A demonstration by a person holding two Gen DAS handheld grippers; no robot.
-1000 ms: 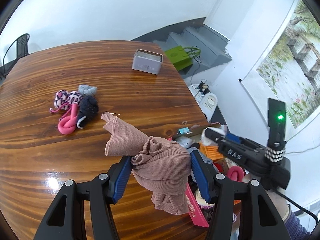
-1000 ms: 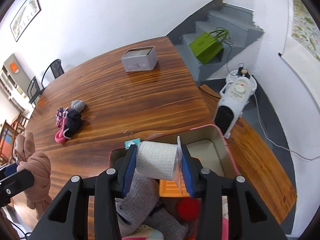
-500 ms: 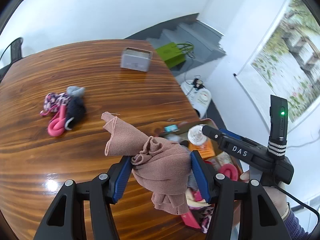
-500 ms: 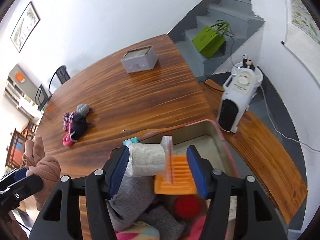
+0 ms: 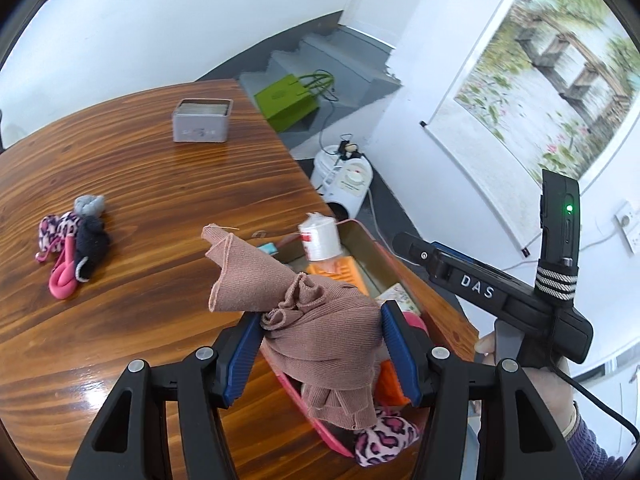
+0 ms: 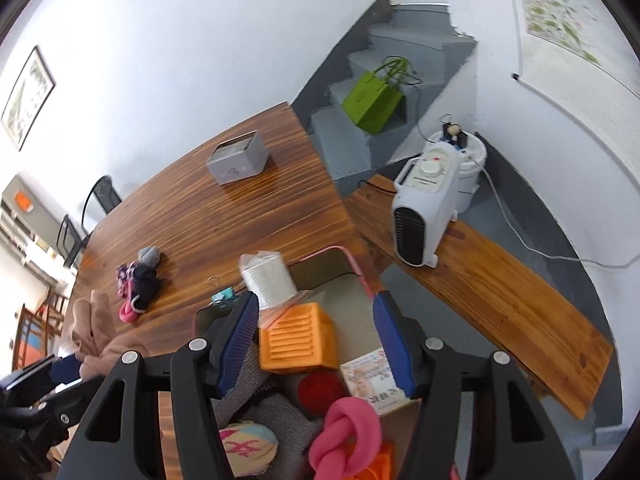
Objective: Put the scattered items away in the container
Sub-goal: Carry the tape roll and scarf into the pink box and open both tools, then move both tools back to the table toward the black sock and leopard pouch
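Observation:
My left gripper (image 5: 320,344) is shut on a bundled brown cloth (image 5: 316,320), held over the near end of the pink-rimmed container (image 5: 360,228). My right gripper (image 6: 316,336) is open and empty above the container (image 6: 352,264). A white roll in a clear bag (image 6: 268,280) rests on an orange block (image 6: 296,340) inside the container, by the left blue pad; the roll also shows in the left wrist view (image 5: 320,240). A small pile of scattered items, pink, black, grey and patterned (image 5: 76,240), lies on the wooden table (image 5: 160,200); the pile shows in the right wrist view too (image 6: 138,284).
A grey tin box (image 5: 202,120) stands at the table's far side. The container also holds grey knits, a pink knotted piece (image 6: 344,428), a red ball and a small printed box. A white heater (image 6: 424,208) stands on a bench right of the table.
My right gripper opened and let go of the white roll, which now rests in the container. My left gripper carried the brown cloth rightwards to above the container.

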